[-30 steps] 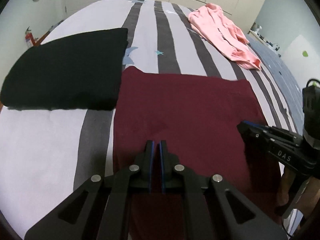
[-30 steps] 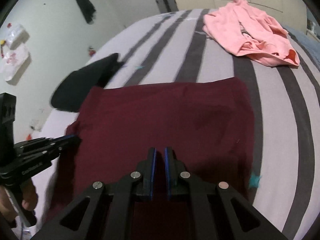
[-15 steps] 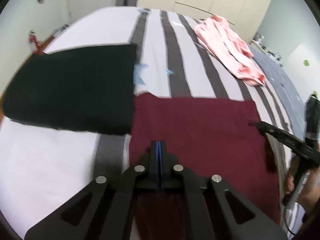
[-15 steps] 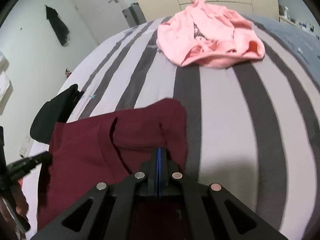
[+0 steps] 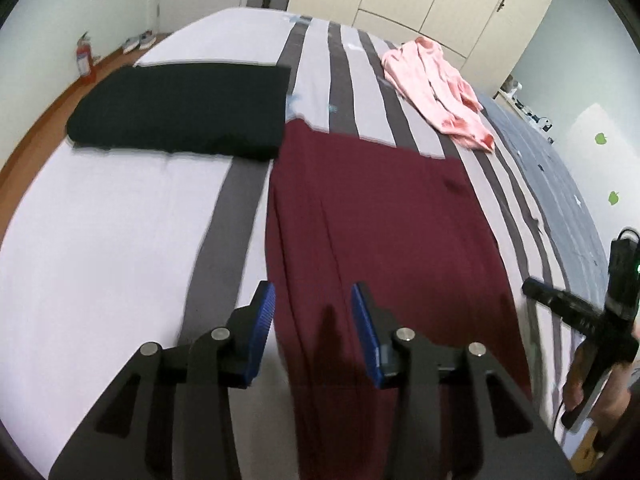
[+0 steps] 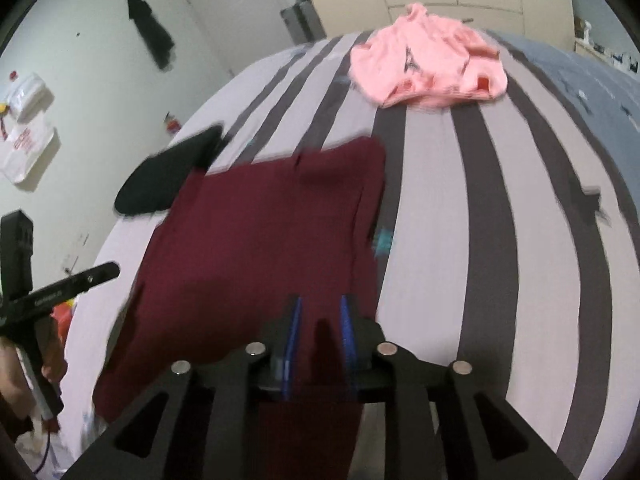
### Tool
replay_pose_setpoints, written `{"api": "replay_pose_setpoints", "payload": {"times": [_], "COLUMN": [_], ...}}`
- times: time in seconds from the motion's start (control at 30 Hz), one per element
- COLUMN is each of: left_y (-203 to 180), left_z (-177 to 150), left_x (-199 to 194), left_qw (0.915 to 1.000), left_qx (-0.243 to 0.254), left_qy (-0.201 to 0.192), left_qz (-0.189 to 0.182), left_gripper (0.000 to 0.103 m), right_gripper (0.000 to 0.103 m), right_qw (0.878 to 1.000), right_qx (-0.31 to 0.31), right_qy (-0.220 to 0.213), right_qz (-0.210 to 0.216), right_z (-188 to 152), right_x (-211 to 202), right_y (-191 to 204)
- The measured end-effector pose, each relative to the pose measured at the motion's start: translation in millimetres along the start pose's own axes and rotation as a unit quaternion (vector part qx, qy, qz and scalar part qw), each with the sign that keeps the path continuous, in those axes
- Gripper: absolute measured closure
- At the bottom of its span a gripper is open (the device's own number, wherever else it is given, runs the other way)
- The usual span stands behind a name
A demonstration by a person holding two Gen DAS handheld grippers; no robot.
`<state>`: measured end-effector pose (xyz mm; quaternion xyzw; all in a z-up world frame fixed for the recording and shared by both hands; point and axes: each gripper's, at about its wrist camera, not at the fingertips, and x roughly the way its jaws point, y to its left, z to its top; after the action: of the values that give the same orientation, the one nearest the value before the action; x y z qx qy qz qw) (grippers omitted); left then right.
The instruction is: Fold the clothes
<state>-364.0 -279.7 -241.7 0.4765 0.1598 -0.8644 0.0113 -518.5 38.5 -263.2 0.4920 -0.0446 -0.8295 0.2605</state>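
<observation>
The maroon garment (image 5: 384, 216) lies lengthwise away from both tongs (image 5: 313, 312) (image 6: 319, 320) (just opening, released).

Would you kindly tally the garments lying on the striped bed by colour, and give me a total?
Black folded garment: 1
Maroon garment laid flat: 1
Pink crumpled garment: 1
Total: 3
</observation>
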Motion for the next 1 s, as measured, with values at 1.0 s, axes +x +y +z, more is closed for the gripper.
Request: {"api": "replay_pose_setpoints", "payload": {"times": [1.0], "left_y": [-73.5], "left_z": [-84.1], "left_x": [-42.3], "left_qw": [0.9983], "left_qx": [0.043], "left_qy": [-0.005], "left_qz": [0.040], "left_gripper": [0.086], "right_gripper": [0.089], "right_qw": [0.999], "right_qx": [-0.032], "right_qy": [0.022], "right_qz": [0.033], "right_z": [-104.9], "right_x": [-45.0], "right_y": [43.5]}}
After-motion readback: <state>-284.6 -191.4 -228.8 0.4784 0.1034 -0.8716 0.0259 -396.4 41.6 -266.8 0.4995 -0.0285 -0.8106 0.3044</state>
